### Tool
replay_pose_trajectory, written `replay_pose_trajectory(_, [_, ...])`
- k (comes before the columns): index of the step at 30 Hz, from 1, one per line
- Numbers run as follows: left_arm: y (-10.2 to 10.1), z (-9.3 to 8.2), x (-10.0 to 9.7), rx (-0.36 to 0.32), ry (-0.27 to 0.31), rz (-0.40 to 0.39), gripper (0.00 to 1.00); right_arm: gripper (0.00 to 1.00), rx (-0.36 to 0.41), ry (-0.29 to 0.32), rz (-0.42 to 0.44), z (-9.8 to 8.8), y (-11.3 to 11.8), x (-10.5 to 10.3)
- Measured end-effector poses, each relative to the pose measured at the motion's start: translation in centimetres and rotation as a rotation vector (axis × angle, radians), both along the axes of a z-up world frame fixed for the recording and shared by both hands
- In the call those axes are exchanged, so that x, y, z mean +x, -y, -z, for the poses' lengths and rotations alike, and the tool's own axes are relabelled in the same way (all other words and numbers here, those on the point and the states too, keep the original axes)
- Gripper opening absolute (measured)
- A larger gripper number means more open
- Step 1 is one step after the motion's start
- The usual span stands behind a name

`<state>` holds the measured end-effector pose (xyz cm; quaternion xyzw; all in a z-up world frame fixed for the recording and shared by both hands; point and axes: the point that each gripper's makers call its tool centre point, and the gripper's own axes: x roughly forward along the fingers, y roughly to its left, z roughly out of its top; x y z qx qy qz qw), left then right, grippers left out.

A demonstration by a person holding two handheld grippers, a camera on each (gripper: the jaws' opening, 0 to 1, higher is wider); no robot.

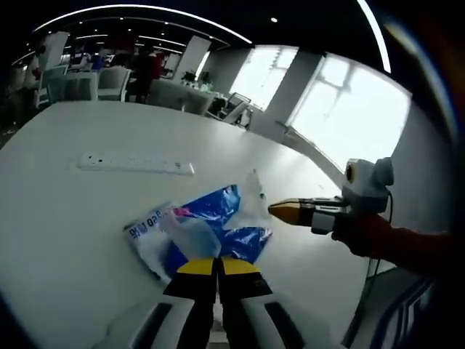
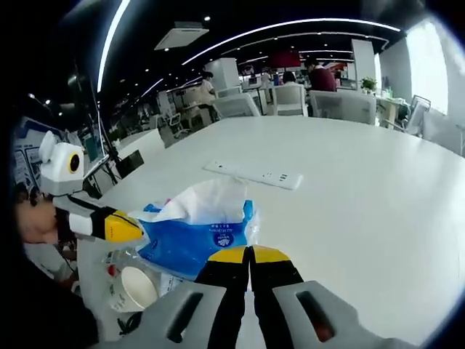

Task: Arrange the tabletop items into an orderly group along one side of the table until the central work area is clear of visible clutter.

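Note:
A blue and white tissue pack lies crumpled over the white table, with white tissue sticking out of its top. In the left gripper view my left gripper has its yellow-tipped jaws shut on the pack's near edge. My right gripper comes in from the right and pinches the pack's white end. In the right gripper view my right gripper is shut at the blue pack, and my left gripper holds its left end.
A white power strip lies flat farther out on the table. A paper cup stands by the pack near the table's edge. Chairs, desks and people fill the room behind. A person's red sleeve holds the right gripper.

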<state>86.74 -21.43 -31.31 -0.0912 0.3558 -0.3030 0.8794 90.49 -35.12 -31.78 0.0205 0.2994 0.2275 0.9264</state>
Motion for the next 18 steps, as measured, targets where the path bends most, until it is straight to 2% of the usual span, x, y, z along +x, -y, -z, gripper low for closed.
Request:
replay_pose_trajectory(14, [5.0, 0.4, -0.2, 0.019, -0.007, 0.155, 0.0, 0.0, -0.003, 0.014, 0.15, 0.1, 5.7, -2.0])
replay_pose_trajectory(18, [6.4, 0.6, -0.2, 0.028, -0.003, 0.193, 0.0, 0.0, -0.004, 0.017, 0.189, 0.1, 6.6, -2.6])
